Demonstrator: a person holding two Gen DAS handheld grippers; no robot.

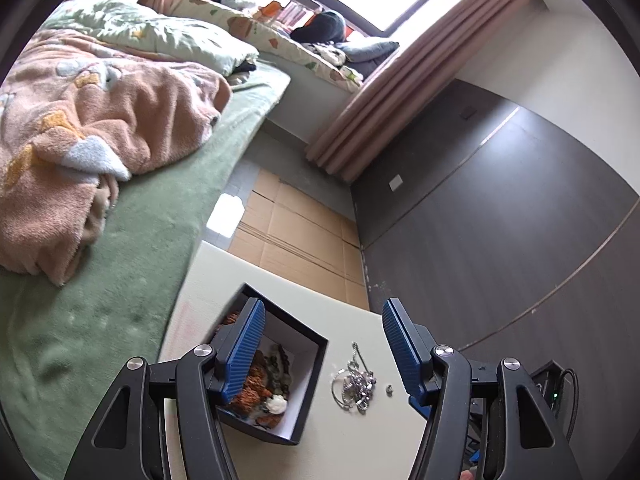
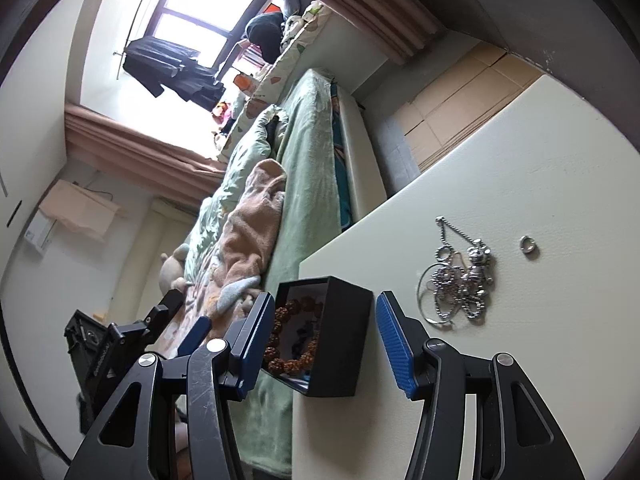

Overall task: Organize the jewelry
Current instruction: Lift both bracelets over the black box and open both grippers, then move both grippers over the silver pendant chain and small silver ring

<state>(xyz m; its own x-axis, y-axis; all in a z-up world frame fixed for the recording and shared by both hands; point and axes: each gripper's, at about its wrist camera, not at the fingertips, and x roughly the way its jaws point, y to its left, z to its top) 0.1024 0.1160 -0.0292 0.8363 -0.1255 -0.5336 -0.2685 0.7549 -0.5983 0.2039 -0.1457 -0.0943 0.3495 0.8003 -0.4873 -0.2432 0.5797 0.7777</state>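
Both the left tongs point(image 1: 324, 354) and right tongs point(image 2: 320, 344) gape empty over the counter point(image 2: 520, 168), where the black box point(image 1: 308, 392) half-hides brown beads beside a tangled silver chain point(image 1: 354, 388) and small ring point(image 2: 529, 246).

Jewelry box, silver tangle & loose ring on counter, seen past the fingers.

Black square box point(image 1: 276, 364), open, white lining, sits upright; holds brown bead bracelets point(image 1: 250, 394), dark beads & a white piece. In left wrist view it's partly behind the left finger point(image 1: 244, 352) & between both fingers; in right wrist view the box point(image 2: 336, 336) lies in the gap betw. the two fingers, closer to the left one, at counter edge. Silver chain tangle w/ hoop & charm point(image 1: 354, 386) lies flat just beside box, nearer the right finger point(image 1: 402, 350). Small silver ring point(image 1: 388, 390) lies apart from tangle, close to right finger; in right wrist view it's beyond the fingers, right of tangle point(image 2: 456, 280).
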